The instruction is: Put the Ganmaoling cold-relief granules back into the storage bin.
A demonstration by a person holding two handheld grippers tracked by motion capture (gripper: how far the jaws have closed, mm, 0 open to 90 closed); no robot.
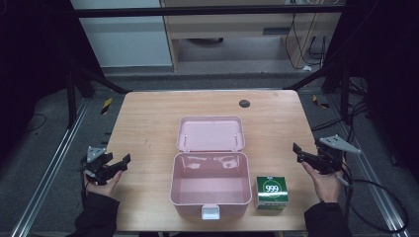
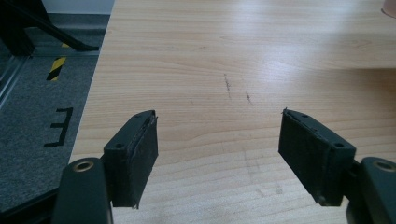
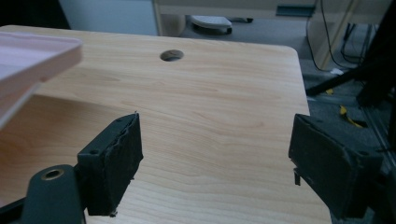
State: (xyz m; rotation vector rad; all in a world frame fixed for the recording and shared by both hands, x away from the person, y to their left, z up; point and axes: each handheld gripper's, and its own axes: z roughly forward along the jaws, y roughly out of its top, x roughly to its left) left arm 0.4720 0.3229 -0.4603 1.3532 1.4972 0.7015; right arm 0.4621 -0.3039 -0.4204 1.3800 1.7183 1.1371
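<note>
A pink plastic box point(image 1: 211, 183) stands open at the table's near middle, its lid point(image 1: 211, 133) laid back flat behind it; the inside looks bare. The lid's edge point(image 3: 32, 60) juts in at the left of the right gripper view. A green carton marked 999 point(image 1: 271, 193) sits just right of the box. My left gripper point(image 1: 120, 161) hovers open at the table's left edge, well clear of the box, with only bare wood between its pads point(image 2: 135, 154). My right gripper point(image 1: 298, 150) is open at the right edge, above and right of the carton, holding nothing.
The wooden table point(image 1: 148, 123) has a round cable hole point(image 1: 244, 103) at the back right, also seen as a cable hole point(image 3: 172, 55) in the right gripper view. Black frame struts and floor rails flank both sides. Cables trail on the floor at the right.
</note>
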